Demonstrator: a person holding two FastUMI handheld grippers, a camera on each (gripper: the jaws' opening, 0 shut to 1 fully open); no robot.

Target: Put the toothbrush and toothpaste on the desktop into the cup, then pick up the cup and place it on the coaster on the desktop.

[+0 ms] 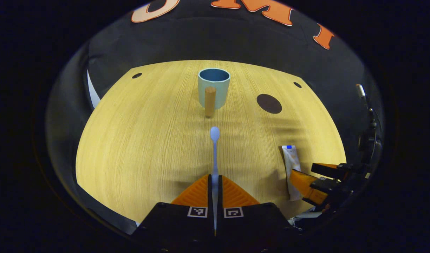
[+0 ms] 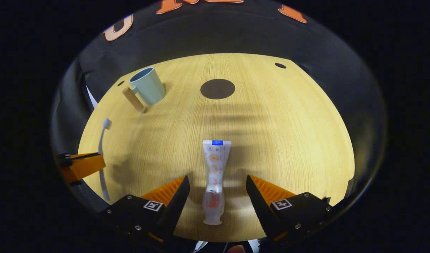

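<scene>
Left gripper view, near: left gripper [image 1: 215, 184] closed on the toothbrush [image 1: 214, 154], both fingers pressing the handle. The toothbrush runs straight ahead between them, head [image 1: 214, 134] forward and pointing at the cup. From this angle I cannot tell whether the brush is raised off the surface [image 1: 137, 140] or lying on it.

Right gripper view, near: right gripper [image 2: 217, 191] wide open, one finger either side of the toothpaste [image 2: 214, 181], gap on both sides, neither finger touching it. The tube lies flat on the surface, cap end nearest the camera, crimped end with a blue strip pointing away.

Cross-check between views: the right gripper view catches the toothbrush side-on at its left edge, bristle head tilted up and away, handle passing the left gripper's finger. The left gripper view shows the toothpaste at its lower right, with the right gripper's fingers reaching in over the tube's near end.

Mid distance: bare wood-grain surface.

Far: cup [image 1: 214, 88], pale blue-green with a darker inside, upright, its wooden peg-like handle [image 1: 210, 101] facing the left gripper. Coaster [image 1: 269, 103], a dark round disc, lies flat to the right of the cup and apart from it. In the right gripper view the coaster sits straight ahead beyond the toothpaste, the cup off to its left.
</scene>
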